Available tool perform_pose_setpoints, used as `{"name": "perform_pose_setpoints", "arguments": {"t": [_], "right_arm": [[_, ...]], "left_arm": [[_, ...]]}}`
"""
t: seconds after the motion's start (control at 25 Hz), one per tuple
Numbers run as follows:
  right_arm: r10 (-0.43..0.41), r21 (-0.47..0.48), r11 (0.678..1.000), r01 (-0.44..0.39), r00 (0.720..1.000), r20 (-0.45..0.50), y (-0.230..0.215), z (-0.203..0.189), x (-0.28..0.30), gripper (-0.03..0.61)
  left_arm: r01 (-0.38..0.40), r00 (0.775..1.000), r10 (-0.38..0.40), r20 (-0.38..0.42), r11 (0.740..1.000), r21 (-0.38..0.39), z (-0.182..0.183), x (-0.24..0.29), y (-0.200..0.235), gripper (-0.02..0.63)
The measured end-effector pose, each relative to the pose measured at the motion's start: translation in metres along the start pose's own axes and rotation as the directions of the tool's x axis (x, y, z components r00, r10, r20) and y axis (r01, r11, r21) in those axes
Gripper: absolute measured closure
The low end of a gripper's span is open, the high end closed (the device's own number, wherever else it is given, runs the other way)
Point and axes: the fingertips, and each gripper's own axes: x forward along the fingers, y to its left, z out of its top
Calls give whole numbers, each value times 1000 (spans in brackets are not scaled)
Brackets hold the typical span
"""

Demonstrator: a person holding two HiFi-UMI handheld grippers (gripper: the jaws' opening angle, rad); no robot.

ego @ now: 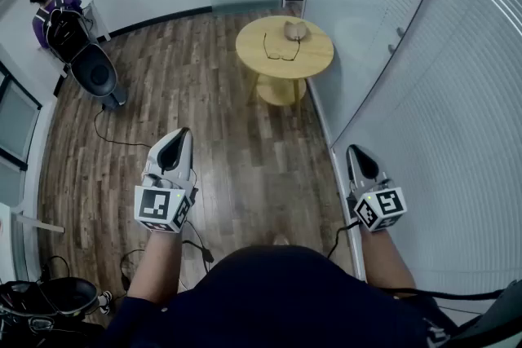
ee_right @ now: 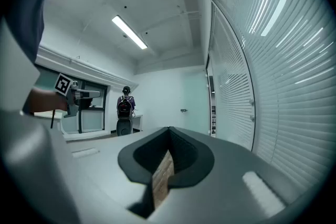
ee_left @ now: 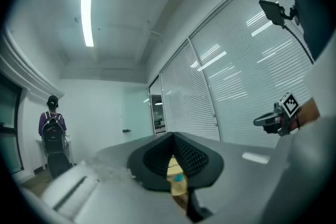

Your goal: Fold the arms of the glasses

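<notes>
The glasses (ego: 281, 47) lie arms open on the round table (ego: 314, 65), well ahead of me. I judge them light, thin and fragile: steady the front and push each arm near its tip. My left gripper (ego: 183, 134) and right gripper (ego: 353, 151) are closed and empty. Only the head view shows the whole glasses. The gripper views confirm the jaws meet.

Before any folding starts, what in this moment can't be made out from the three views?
- Glasses, head view: too small to judge hinges or lens state.
- Tan object beside them: too small to identify.
- Left gripper view: table is a sliver between the left gripper's jaws; its body hides the rest.
- Right gripper view: table absent.
</notes>
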Motion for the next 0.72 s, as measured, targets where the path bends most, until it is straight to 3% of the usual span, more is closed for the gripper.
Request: {"name": "perform_pose_setpoints", "arguments": {"t": [0.72], "right_arm": [[35,-20,999,-34,999,26,-56,-3,12,572]], "left_arm": [[12,1000,-12,11,999,31,8,74,-44,612]]}}
